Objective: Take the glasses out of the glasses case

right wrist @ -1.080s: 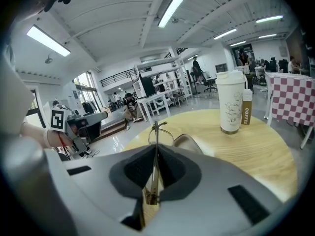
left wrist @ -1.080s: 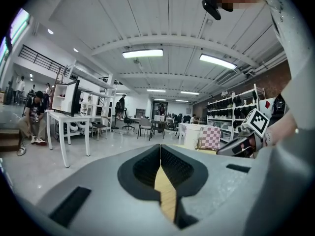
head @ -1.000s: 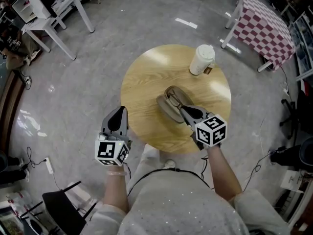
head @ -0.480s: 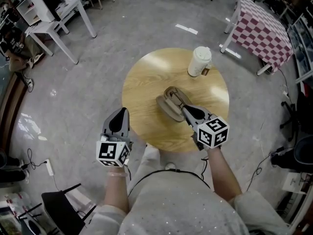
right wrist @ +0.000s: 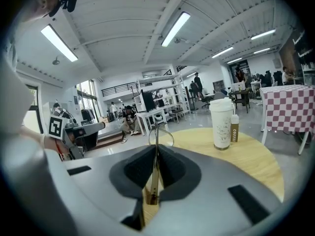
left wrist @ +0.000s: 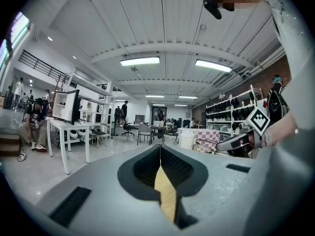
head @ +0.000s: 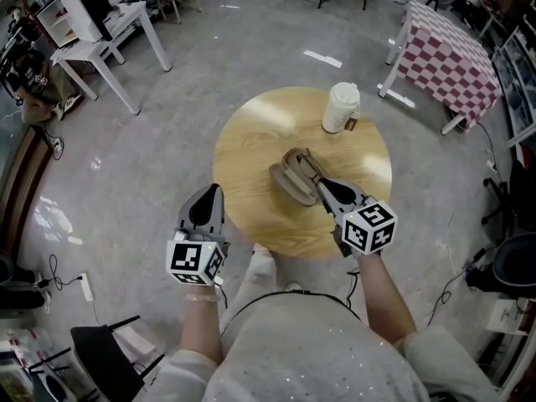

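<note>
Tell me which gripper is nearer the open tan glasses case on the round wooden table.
Right. The right gripper, shut on the thin-framed glasses, is at the glasses case; the left gripper hangs shut off the near-left edge of the table.

Table (head: 251,153) left half and far edge bare, so the way in from the left is open. Case (head: 293,178) lies open mid-table and takes the centre. Cup (head: 341,107) stands at far right rim, small bottle (head: 354,123) just beside it. Strip between cup and case is free. Right gripper (head: 325,187), clamped on glasses (right wrist: 155,173), hangs over case's near right end and blocks that side. Left gripper (head: 209,195), jaws together, is at table's near left rim, bare wood ahead of it.
</note>
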Motion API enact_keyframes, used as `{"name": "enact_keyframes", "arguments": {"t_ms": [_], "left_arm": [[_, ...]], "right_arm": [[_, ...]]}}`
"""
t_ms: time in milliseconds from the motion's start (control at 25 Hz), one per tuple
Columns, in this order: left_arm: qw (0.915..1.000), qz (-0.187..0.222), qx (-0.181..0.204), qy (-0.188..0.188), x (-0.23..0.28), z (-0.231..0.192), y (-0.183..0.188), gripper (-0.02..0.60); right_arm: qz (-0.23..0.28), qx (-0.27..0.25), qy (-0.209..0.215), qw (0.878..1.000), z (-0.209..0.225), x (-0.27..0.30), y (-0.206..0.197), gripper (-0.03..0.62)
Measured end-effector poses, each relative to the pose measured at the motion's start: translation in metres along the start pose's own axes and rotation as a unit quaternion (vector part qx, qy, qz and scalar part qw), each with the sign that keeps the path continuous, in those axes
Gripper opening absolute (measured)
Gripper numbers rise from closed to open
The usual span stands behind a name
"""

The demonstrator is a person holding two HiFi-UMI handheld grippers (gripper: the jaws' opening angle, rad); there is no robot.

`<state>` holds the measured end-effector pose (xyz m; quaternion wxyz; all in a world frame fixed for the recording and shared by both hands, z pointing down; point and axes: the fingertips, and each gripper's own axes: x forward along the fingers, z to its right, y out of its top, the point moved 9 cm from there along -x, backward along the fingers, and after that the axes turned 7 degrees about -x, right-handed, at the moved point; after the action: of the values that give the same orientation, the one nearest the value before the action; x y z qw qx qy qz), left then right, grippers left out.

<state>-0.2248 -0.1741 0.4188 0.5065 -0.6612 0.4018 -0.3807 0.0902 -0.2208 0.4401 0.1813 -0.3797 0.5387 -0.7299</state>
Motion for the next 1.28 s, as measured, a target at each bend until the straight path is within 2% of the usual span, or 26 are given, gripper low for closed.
{"name": "enact_keyframes", "arguments": {"t_ms": [1280], "left_arm": [[0.9993, 0.033, 0.012, 0.009, -0.038, 0.035, 0.011, 0.005]], "right_arm": [[0.097, -0.016, -0.028, 0.995, -0.009, -0.06, 0.012, 0.02]]}}
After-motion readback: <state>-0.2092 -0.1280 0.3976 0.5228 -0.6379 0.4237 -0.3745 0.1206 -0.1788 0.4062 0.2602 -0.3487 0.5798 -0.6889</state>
